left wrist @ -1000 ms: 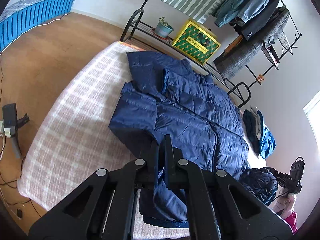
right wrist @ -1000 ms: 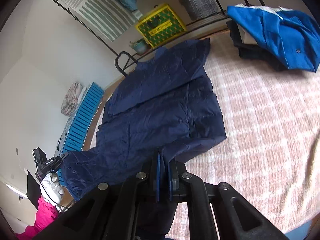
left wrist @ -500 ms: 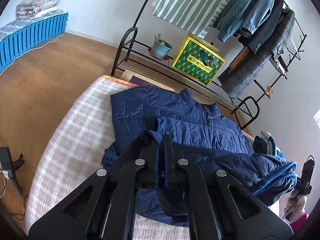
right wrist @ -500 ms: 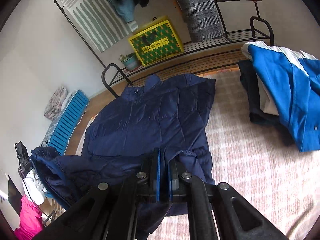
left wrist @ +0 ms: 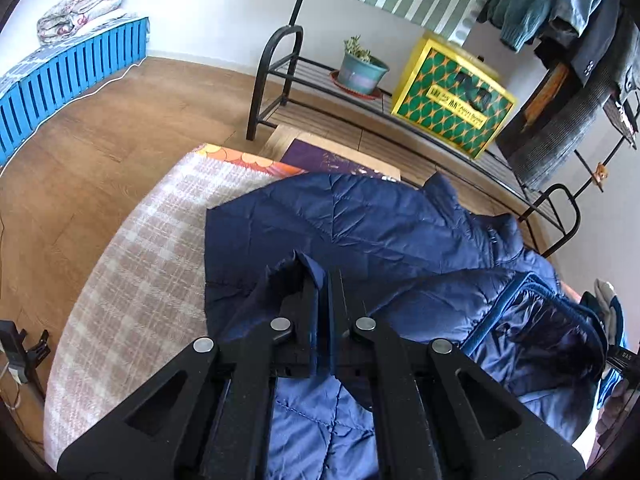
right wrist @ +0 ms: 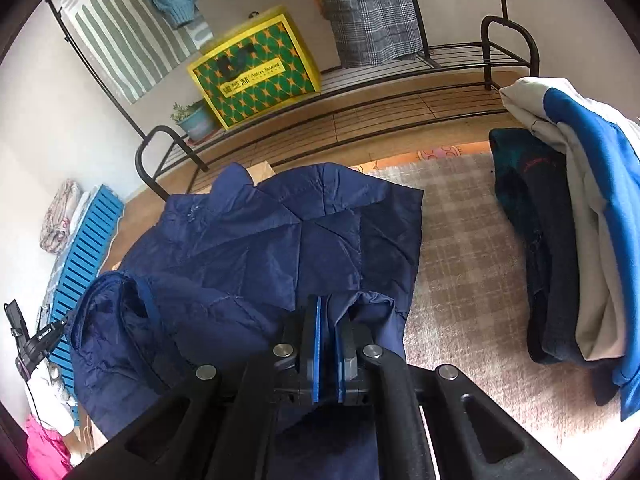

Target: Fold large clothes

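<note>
The left gripper [left wrist: 325, 280] was clamped tight on a fold of the navy quilted jacket [left wrist: 380, 224], a tongue of the fabric pinched up between its black fingers [left wrist: 308, 300] and the paler lining spilling down beneath them. The right gripper [right wrist: 329, 312] was likewise closed on the jacket's edge, dark cloth bunched between its blue pads [right wrist: 316, 344]. Ahead of both grippers the rest of the jacket lay spread on the checked bed cover [left wrist: 132, 280], collar pointing away toward the far edge of the bed, with the lifted hem doubled back over the lower part. To the right of the right gripper, well apart from the jacket, sat a pile of folded clothes [right wrist: 560, 240] with a blue and white garment on top. Beyond the bed, past the jacket's collar, stood a black metal rack [left wrist: 276, 76] carrying a potted plant [left wrist: 362, 68] and a yellow box with a green pattern [left wrist: 452, 96], and coats hung above it. Off to the left of the left gripper, across the wooden floor [left wrist: 80, 152], ran a blue slatted frame [left wrist: 68, 76] against the wall.
</note>
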